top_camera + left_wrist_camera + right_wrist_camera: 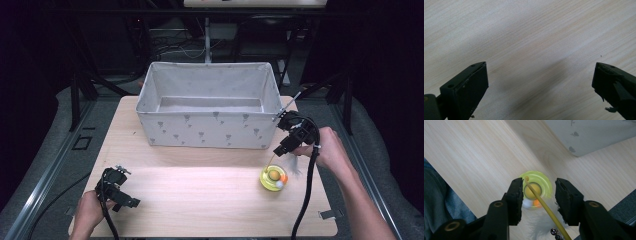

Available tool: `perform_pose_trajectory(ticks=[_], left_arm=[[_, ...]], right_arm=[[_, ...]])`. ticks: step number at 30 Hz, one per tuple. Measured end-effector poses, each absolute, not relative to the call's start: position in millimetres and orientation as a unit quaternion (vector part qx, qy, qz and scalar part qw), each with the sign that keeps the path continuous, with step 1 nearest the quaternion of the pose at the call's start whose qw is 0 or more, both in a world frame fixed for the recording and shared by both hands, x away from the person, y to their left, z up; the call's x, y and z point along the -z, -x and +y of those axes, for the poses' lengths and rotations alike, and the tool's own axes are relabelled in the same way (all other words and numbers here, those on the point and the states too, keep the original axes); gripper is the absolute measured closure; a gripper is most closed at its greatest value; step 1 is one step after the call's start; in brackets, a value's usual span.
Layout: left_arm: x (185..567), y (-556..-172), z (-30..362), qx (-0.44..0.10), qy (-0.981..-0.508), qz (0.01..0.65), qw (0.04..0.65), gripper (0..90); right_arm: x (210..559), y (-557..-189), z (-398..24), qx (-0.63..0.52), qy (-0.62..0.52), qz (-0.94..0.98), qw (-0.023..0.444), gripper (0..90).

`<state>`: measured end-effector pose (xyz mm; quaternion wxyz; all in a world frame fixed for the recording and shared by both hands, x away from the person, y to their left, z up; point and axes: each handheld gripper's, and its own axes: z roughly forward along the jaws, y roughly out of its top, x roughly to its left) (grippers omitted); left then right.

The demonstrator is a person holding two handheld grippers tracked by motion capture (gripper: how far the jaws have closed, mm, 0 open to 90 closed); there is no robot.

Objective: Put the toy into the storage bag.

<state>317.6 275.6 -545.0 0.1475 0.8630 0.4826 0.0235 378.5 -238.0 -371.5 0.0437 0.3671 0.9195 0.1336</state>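
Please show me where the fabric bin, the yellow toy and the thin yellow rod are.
bin point(210, 131), high view, front wall.
toy point(270, 179), high view, disc rim.
rod point(541, 200), right gripper view, mid-shaft.

One fabric bin point(208, 131), one yellow toy point(273, 178), two claws.

Two hand-held grippers, both with jaws apart

The left hand point(90, 212) holds the left gripper point(120, 192) at about 7 o'clock in the high view, jaws spread wide (pads well apart in its own view). The right hand point(327, 147) holds the right gripper point(537, 195) at about 3 o'clock, pointing down, its jaws parted and not pressing anything.
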Motion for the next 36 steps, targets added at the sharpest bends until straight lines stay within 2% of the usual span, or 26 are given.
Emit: perform_pose_trajectory(ticks=[4,17,36], left_arm=[[545.4,-317.6,275.4,-0.022,-0.863,0.484,0.146,0.7],[545.9,-317.9,275.5,-0.018,-0.864,0.481,0.144,0.7],[546.2,-317.4,274.6,-0.018,-0.862,0.485,0.148,0.6]], right_arm=[[372.1,-377.8,-237.8,-0.141,-0.368,0.918,0.044,67.6],[371.0,-376.4,-235.4,-0.133,-0.352,0.926,0.041,87.1],[362.5,-373.3,-229.5,-0.145,-0.345,0.926,0.049,88.3]])
